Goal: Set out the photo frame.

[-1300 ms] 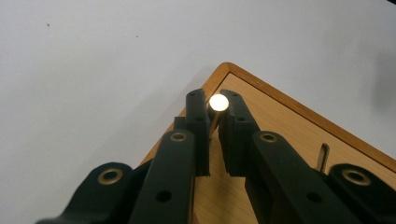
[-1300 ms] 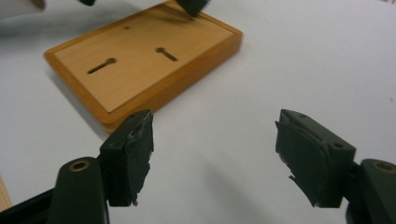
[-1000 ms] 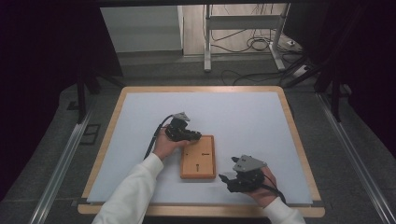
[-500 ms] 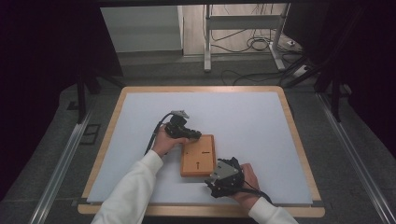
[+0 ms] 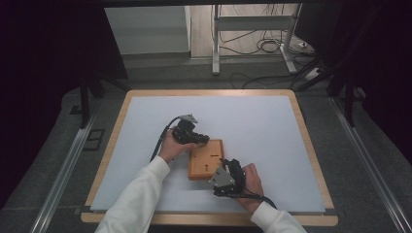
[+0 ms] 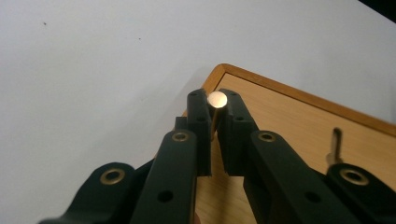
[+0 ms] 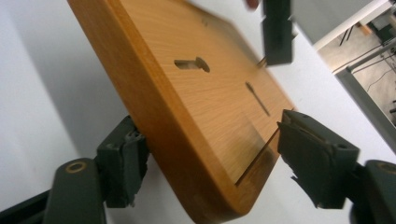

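Note:
A flat wooden board [image 5: 206, 159] lies on the white table mat [image 5: 252, 121], with a keyhole slot [image 7: 191, 64] and a thin slit [image 7: 257, 98] in its top. My left gripper [image 5: 202, 141] rests at the board's far left corner [image 6: 224, 70]. It is shut [image 6: 215, 105] on a small brass-coloured peg [image 6: 217, 99], whose round end faces the camera. My right gripper [image 5: 224, 165] is at the board's near right corner. Its jaws [image 7: 210, 154] straddle that corner and have just been closing. One pad [image 7: 128, 156] is against the board's side, and the other [image 7: 313, 158] is just off it.
The mat sits in a wooden-framed tabletop [image 5: 311, 145], with bare mat behind and to the right of the board. A second small metal piece [image 6: 334, 144] stands on the board's top. Cables and a metal stand [image 5: 252, 43] lie on the floor beyond the table.
My right gripper has moved left from the mat's near right area to the board's near right corner. The left hand and the board have stayed put.

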The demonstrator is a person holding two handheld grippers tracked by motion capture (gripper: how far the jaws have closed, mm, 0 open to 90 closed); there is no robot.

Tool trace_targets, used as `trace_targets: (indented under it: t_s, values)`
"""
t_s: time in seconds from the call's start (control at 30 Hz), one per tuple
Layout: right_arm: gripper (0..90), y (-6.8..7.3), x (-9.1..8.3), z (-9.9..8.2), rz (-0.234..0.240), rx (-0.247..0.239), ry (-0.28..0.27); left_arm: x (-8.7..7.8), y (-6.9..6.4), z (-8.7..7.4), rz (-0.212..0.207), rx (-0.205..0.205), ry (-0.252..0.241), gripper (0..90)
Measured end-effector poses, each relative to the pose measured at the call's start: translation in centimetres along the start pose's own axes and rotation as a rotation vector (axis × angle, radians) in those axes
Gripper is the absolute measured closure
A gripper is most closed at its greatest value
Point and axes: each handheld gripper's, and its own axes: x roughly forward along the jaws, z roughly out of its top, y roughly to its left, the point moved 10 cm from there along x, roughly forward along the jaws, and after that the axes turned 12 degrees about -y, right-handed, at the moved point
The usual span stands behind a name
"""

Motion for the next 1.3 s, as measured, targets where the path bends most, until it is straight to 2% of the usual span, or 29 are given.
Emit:
trace_targets:
  t_s: [0.17, 0.23, 0.33, 0.47, 0.6, 0.63, 0.67, 0.7, 0.77, 0.8, 0.83, 0.87, 1.0, 1.3]
  values:
    - [35.9, -0.5, -0.2, 0.7, 0.0, -0.007, -0.02, 0.0, -0.2, -0.1, -0.019, -0.001, 0.002, 83.6]
    - [38.9, -0.9, -0.4, 1.0, -0.017, -0.014, -0.029, 0.0, -0.4, -0.2, -0.028, -0.003, 0.005, 83.0]
    - [43.4, -2.0, -0.9, 1.6, -0.033, 0.009, -0.059, 0.0, -0.5, -0.2, -0.031, -0.005, 0.009, 80.5]
    - [44.3, -2.4, -1.1, 1.7, -0.013, 0.02, -0.058, 0.1, -0.5, -0.1, -0.026, 0.01, 0.004, 79.4]
    - [47.0, -2.5, -1.1, 2.0, -0.007, 0.009, -0.065, -0.1, -0.3, 0.1, 0.004, 0.011, -0.006, 74.1]
    - [47.3, -2.5, -1.1, 2.0, -0.006, 0.011, -0.065, -0.2, -0.2, 0.3, 0.02, 0.005, -0.018, 70.1]
    - [47.9, -2.6, -1.0, 2.2, -0.003, 0.015, -0.065, -1.0, 0.4, 0.8, 0.064, -0.012, -0.046, 63.5]
    - [47.9, -2.6, -1.0, 2.2, -0.003, 0.015, -0.065, -1.0, 0.4, 0.8, 0.064, -0.012, -0.046, 60.9]
    - [48.0, -2.7, -1.0, 2.2, 0.0, 0.02, -0.064, -1.9, 0.7, 1.2, 0.086, -0.029, -0.079, 59.3]
    - [48.0, -2.8, -1.0, 2.2, 0.002, 0.022, -0.065, -2.4, 0.7, 1.3, 0.095, -0.014, -0.082, 57.5]
    - [48.3, -2.9, -1.1, 2.2, 0.006, 0.03, -0.066, -3.4, 0.8, 1.1, 0.128, 0.015, -0.078, 53.0]
    - [48.3, -2.9, -1.1, 2.2, 0.006, 0.03, -0.066, -3.4, 0.8, 1.1, 0.128, 0.015, -0.078, 51.3]
    - [48.6, -3.2, -1.2, 2.2, 0.008, 0.044, -0.067, -5.7, 0.6, 0.3, 0.183, 0.045, -0.093, 49.7]
    - [48.9, -3.4, -1.3, 2.2, 0.009, 0.053, -0.065, -8.2, -0.1, -1.6, 0.216, 0.044, -0.084, 43.2]
